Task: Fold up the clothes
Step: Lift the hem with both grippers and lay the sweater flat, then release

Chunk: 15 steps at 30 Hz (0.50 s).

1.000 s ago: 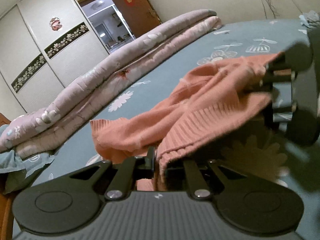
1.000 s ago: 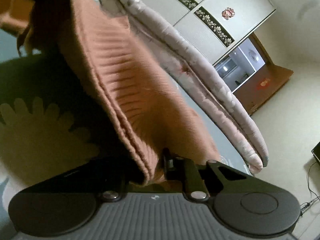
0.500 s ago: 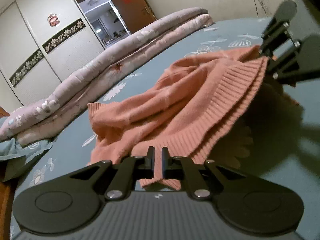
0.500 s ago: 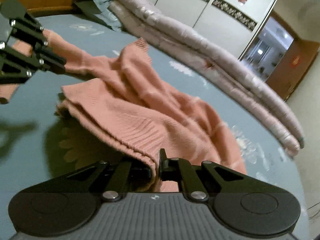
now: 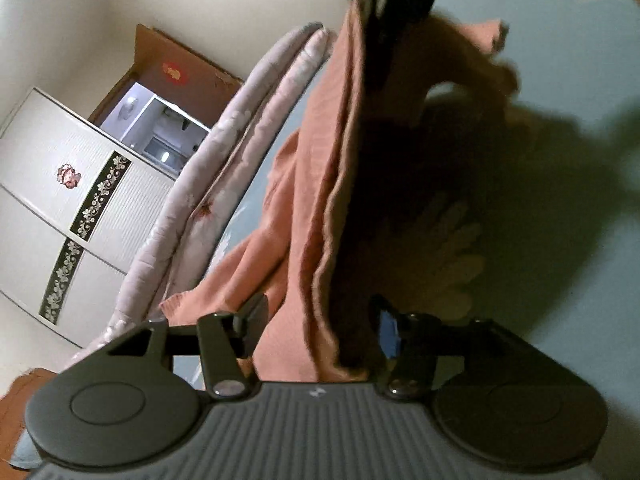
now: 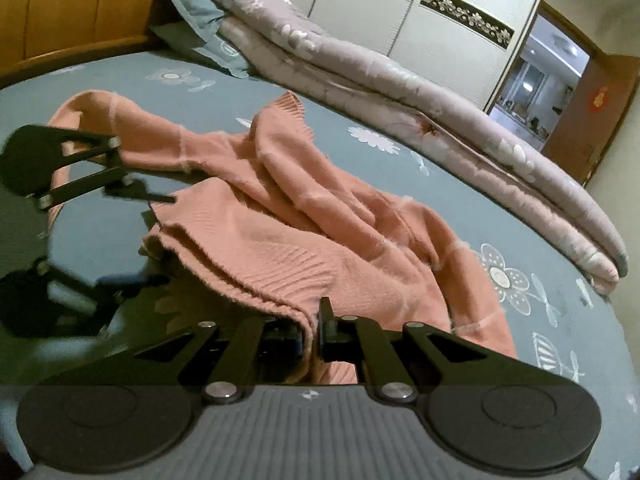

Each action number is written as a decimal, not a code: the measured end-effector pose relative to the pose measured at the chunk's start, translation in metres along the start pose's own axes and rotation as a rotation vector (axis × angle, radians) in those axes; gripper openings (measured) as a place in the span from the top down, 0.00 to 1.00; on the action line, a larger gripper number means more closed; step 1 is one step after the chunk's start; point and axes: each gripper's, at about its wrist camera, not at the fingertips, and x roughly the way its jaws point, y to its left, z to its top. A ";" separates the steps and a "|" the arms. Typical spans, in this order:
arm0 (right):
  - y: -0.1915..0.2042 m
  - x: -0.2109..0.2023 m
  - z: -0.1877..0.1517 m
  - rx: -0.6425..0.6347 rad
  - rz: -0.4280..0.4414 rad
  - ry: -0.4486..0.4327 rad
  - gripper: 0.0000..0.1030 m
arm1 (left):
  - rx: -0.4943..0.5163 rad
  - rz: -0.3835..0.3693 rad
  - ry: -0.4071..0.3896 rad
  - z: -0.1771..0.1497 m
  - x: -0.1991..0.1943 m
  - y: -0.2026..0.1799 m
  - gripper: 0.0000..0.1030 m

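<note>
Salmon-pink knit makes up the one sweater (image 6: pixel 280 216) in view, lying rumpled on the blue-grey bedsheet (image 6: pixel 420 184) with its ribbed hem folded toward the cameras. Two grippers work it. The right gripper (image 6: pixel 314 332) has its fingers pressed together, pinching a fold of the ribbed hem between them. The left gripper (image 5: pixel 320 320) is opening: its fingers stand spread with the hem's edge hanging between them, the pads not pressing on it; from the right wrist view it shows at the sweater's left edge (image 6: pixel 132 236), one finger above the cloth and one below. One folded floral quilt (image 6: pixel 400 80) in dusty pink lies along the far side of the bed, and one blue pillow (image 6: pixel 200 4) leans on the wooden headboard (image 6: pixel 72 12). Behind stand two white wardrobe doors (image 6: pixel 420 20) with dark flowered bands, beside one open doorway (image 6: pixel 540 84)
</note>
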 end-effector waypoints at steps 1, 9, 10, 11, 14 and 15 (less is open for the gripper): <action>0.000 -0.001 -0.001 -0.005 0.003 0.000 0.92 | 0.010 0.007 0.013 -0.002 0.007 0.001 0.44; 0.003 -0.006 -0.012 -0.020 0.014 -0.006 0.91 | -0.093 -0.002 0.106 -0.006 0.040 0.015 0.95; 0.004 -0.006 -0.014 -0.020 0.012 -0.008 0.91 | -0.153 -0.002 0.115 -0.006 0.039 0.020 0.95; 0.005 -0.006 -0.016 -0.021 0.011 -0.008 0.91 | -0.166 0.032 0.112 -0.006 0.033 0.023 0.95; 0.010 -0.008 -0.023 -0.036 0.002 -0.017 0.91 | -0.229 0.097 0.089 -0.007 0.010 0.033 0.95; 0.011 -0.008 -0.025 -0.039 0.002 -0.019 0.92 | -0.251 0.112 0.077 -0.007 0.000 0.035 0.95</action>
